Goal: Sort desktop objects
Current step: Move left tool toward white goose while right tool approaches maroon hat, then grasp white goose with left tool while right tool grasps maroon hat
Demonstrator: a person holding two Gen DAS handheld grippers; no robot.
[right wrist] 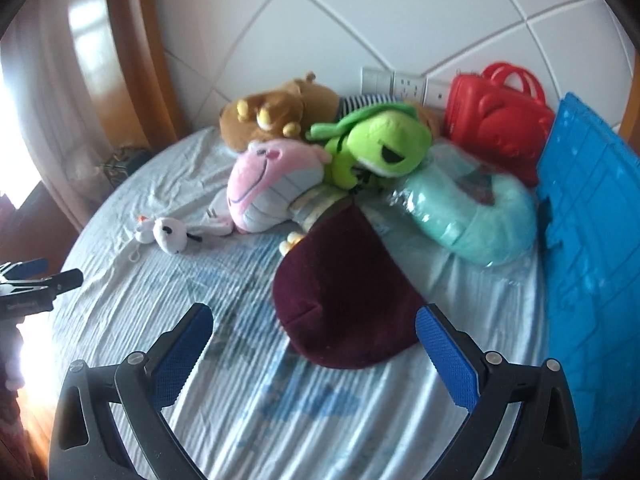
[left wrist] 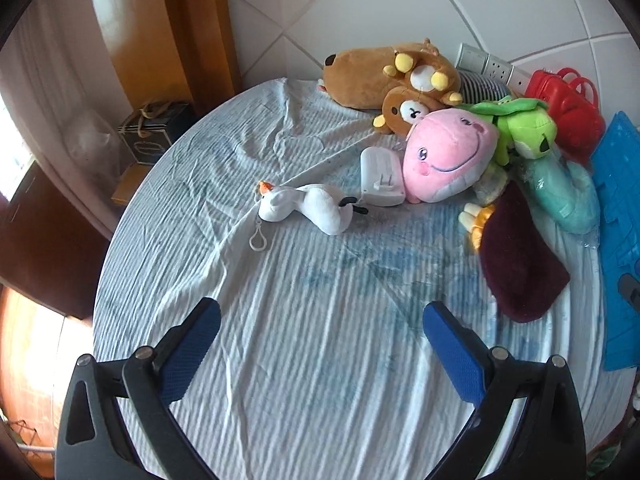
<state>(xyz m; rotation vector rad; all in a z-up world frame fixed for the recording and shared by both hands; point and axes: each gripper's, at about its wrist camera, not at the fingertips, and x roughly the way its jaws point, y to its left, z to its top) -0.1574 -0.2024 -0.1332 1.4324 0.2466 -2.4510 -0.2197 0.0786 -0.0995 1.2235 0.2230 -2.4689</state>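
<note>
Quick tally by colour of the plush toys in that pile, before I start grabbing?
Brown: 2, capybara plush and bear plush
Pink: 1, whale plush
Green: 1, frog plush
White: 1, goose plush
Total: 5; a yellow-footed toy under the maroon hat is too hidden to count.

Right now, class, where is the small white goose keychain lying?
In the left wrist view the white goose keychain lies alone on the striped sheet, left of the white plug-in device and the pink plush.

Left black two-finger gripper with blue textured pads [left wrist: 321, 322]: jaws spread wide, holding nothing. Right black two-finger gripper with blue textured pads [right wrist: 314, 326]: jaws likewise wide apart, empty.
</note>
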